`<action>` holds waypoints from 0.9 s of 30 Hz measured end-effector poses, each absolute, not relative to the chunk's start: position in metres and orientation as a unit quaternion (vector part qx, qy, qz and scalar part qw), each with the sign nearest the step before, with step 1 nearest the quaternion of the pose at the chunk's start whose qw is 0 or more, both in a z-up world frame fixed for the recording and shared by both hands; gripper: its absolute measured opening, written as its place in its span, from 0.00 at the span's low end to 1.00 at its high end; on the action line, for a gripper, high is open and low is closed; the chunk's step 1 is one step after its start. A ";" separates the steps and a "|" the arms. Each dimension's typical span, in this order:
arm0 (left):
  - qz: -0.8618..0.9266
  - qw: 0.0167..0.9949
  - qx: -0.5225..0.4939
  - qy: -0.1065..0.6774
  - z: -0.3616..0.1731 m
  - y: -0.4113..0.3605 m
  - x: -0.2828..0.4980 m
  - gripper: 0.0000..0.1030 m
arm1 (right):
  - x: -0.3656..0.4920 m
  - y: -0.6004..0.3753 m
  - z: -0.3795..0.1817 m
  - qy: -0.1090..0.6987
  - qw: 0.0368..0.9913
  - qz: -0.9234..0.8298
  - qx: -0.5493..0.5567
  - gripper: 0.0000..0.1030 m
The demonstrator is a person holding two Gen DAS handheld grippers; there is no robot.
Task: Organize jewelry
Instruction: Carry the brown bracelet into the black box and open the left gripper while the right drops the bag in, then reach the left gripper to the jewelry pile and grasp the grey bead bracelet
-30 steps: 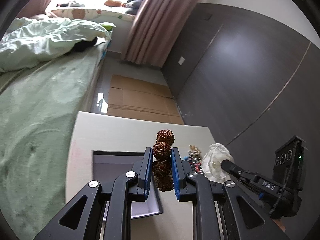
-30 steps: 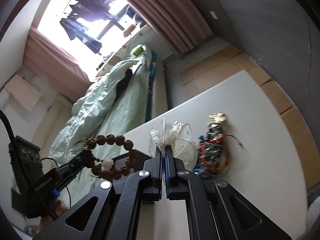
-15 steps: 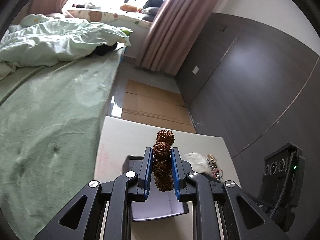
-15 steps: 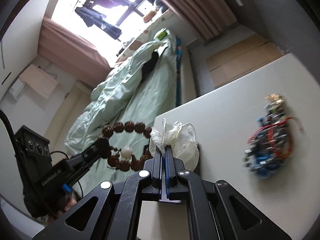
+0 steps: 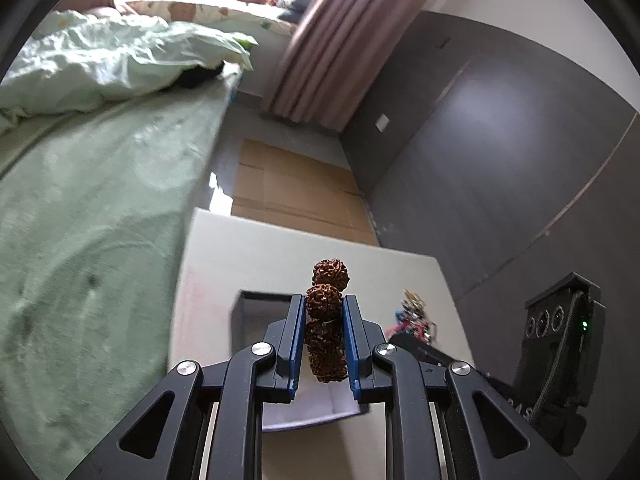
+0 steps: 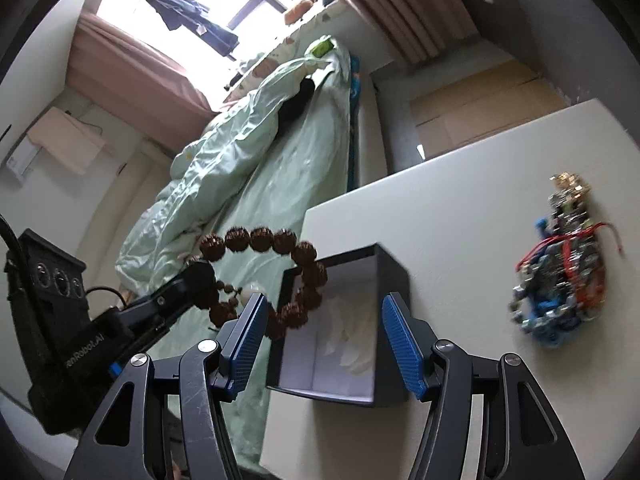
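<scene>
Right gripper [image 6: 322, 340] had released the white wrapping into the box [image 6: 384, 276], fingers spread; left gripper [image 5: 323, 320] clamped the knobbly brown bead bracelet [image 5: 326, 312] above the desk [image 6: 460, 200].

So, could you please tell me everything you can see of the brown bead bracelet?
The bracelet is a closed loop of large, rough, knobbly dark-brown beads that look like seeds, with one pale round bead and a few smaller brown ones near the clamp. The left gripper is shut on one side of it, so the loop hangs in the air, partly over the open box. It appears to touch nothing else.
</scene>
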State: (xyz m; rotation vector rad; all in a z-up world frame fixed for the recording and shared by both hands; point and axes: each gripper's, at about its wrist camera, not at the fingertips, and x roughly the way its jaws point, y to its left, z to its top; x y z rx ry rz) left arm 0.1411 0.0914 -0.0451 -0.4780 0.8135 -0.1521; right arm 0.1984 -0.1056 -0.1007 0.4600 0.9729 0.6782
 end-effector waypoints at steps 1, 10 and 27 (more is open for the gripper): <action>-0.079 0.884 -0.228 0.399 -0.047 0.089 0.143 0.18 | 0.198 -0.111 -0.100 0.454 0.806 0.312 0.215 0.59; -0.004 0.872 -0.211 0.441 -0.065 0.094 0.152 0.52 | 0.198 -0.145 -0.091 0.441 0.823 0.287 0.215 0.59; -0.069 0.883 -0.148 0.439 -0.060 0.007 0.170 0.61 | 0.202 -0.220 -0.095 0.453 0.833 0.199 0.248 0.59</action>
